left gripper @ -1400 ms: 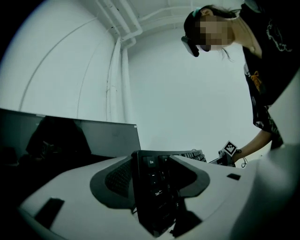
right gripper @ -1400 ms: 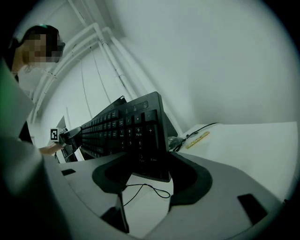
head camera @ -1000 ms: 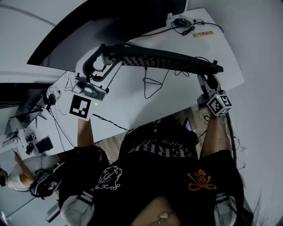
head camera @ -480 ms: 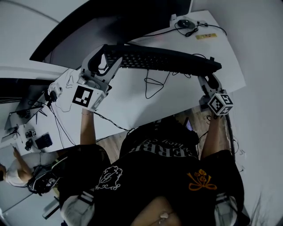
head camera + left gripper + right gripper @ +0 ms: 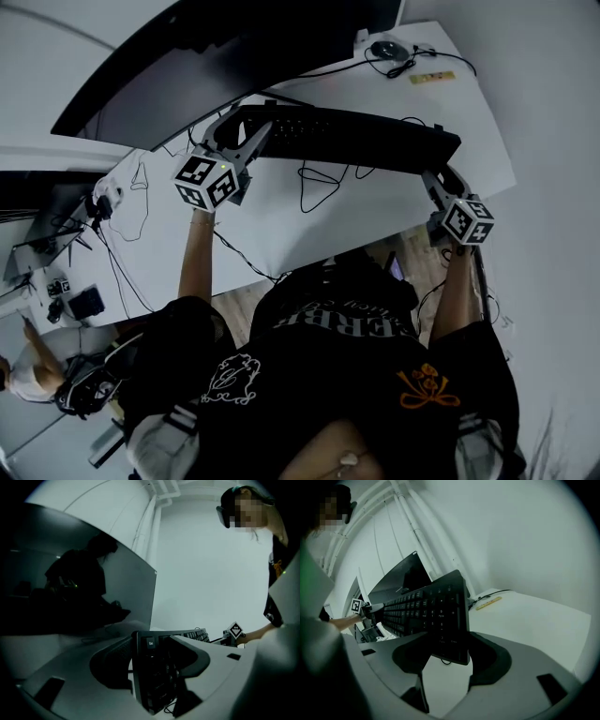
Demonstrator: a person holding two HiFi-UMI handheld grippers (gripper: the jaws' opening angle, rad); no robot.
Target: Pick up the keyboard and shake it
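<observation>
While forearms [image 5: 195,262] stretch forward, left gripper [image 5: 153,644] clamps keyboard [image 5: 356,137] at Esc end, right gripper [image 5: 450,641] clamps numpad end.

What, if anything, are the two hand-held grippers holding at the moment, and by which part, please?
The keyboard: the left hand-held gripper clamps its Esc-key end, and the right hand-held gripper clamps its number-pad end.
</observation>
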